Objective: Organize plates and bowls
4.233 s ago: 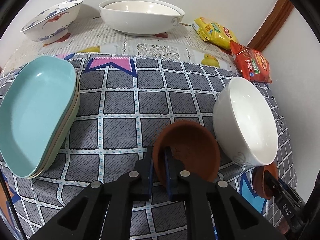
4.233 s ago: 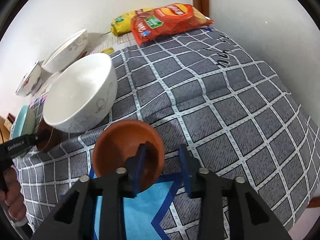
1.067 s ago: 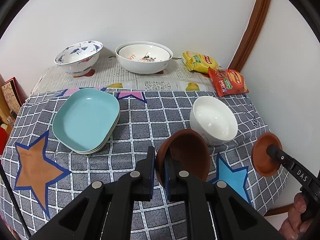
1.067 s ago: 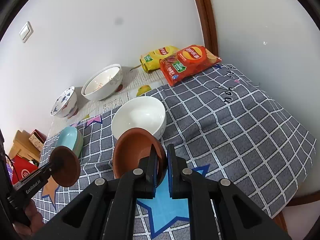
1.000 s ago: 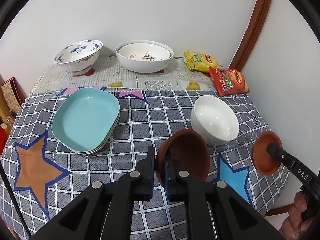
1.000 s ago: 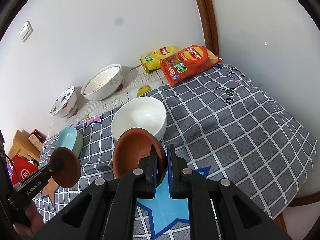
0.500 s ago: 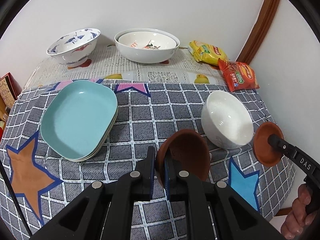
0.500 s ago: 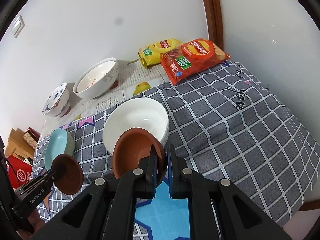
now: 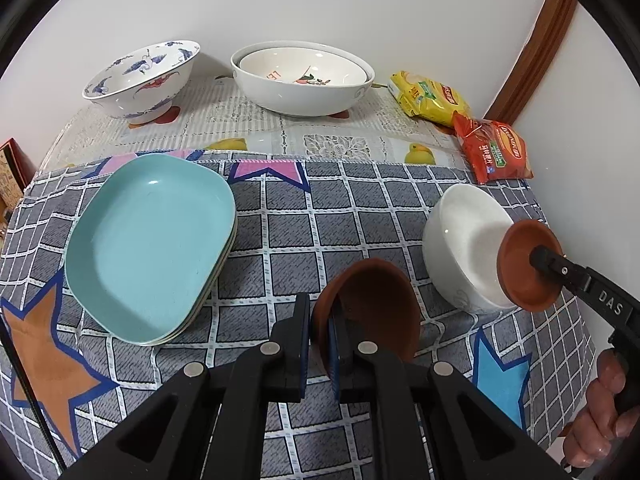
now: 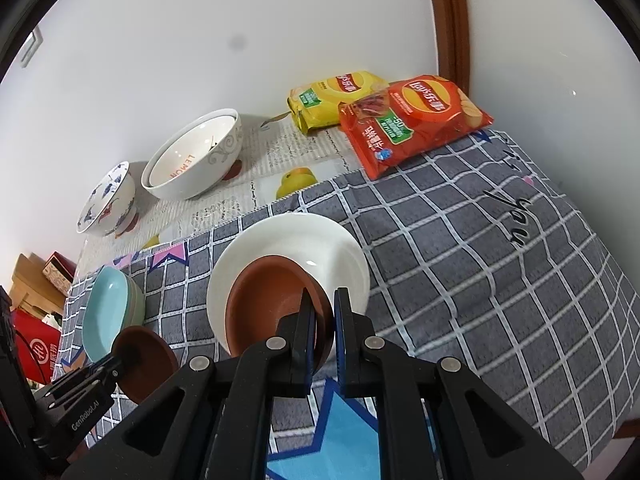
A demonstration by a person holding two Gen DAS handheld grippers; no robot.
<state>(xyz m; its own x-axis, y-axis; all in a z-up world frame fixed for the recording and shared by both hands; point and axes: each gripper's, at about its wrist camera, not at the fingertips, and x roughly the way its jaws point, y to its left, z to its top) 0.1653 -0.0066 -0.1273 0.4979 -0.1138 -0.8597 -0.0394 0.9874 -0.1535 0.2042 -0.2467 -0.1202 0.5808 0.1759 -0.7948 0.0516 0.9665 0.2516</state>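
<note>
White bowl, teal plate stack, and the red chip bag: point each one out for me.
White bowl [image 9: 460, 236], left wrist view, on its inner wall.
Teal plate stack [image 9: 152, 240], left wrist view, on the top plate's flat centre.
Red chip bag [image 10: 412, 120], right wrist view, on its printed front.

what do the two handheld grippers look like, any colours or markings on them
Both are matte black plastic. The left gripper and right gripper each have two flat fingers with blue-edged pads and round silver screw heads on angular black arms. The left one's side reads "GenRobot.AI" in white; the right one's shows "DAS". No cables or sleeves show.
</note>
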